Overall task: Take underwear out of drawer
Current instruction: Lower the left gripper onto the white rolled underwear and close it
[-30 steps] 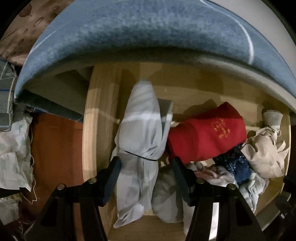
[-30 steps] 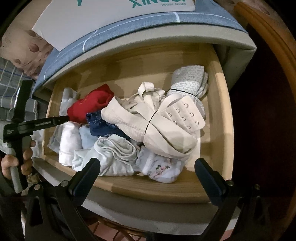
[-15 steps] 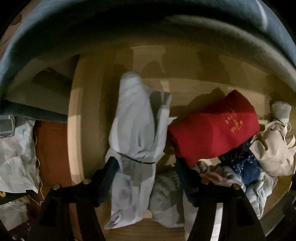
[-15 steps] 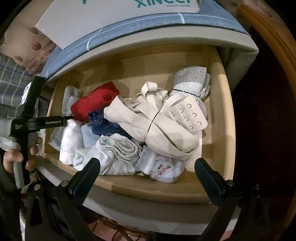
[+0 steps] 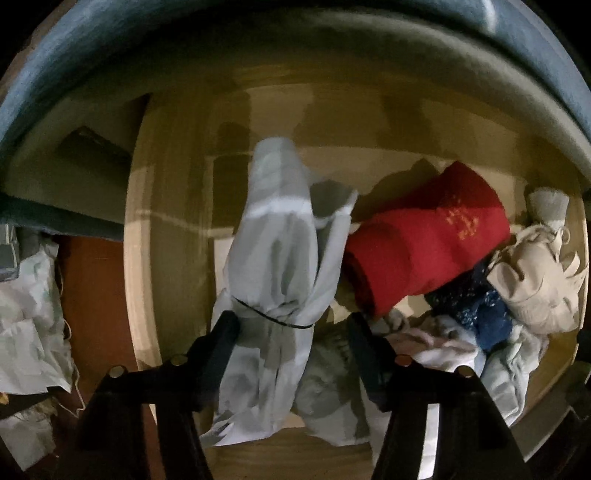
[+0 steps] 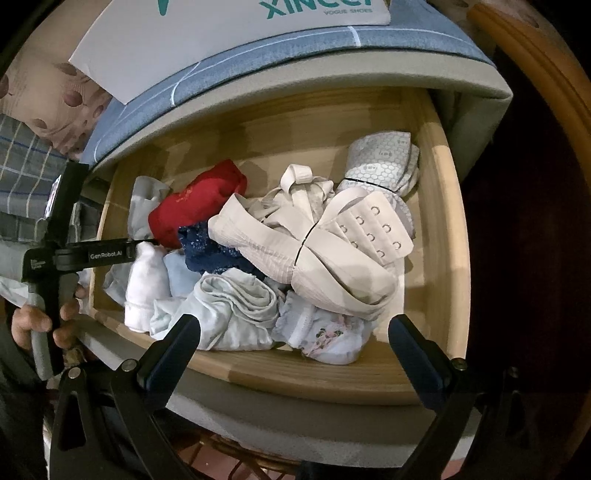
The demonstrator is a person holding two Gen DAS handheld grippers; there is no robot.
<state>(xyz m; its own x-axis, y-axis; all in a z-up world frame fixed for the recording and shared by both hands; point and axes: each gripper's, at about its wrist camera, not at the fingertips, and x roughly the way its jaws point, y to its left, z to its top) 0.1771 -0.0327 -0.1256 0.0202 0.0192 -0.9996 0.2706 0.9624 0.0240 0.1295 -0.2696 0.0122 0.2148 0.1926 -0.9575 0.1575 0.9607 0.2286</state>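
The wooden drawer (image 6: pixel 439 229) stands pulled out and full of folded underwear. A pale grey bundle (image 5: pixel 277 240) tied with a black band lies along its left side. My left gripper (image 5: pixel 291 332) points down over it. Its jaws are closing with the bundle between them, and the right pad still stands apart from the cloth. Beside the bundle lie a red folded piece (image 5: pixel 424 240), navy lace (image 6: pixel 210 251) and a beige bra (image 6: pixel 332 258). My right gripper (image 6: pixel 293 332) hangs open and empty above the drawer's front edge.
A blue-covered mattress (image 6: pixel 258 70) with a white shoe box (image 6: pixel 221 33) overhangs the drawer's back. A hand (image 6: pixel 37 325) holds the left gripper's handle. Crumpled white paper (image 5: pixel 26 314) lies on the floor left of the drawer. A curved wooden frame (image 6: pixel 535 62) stands at the right.
The left gripper has sunk closer to the pale bundle, and its fingers now straddle the cloth at the black band. The right gripper has stayed where it was.
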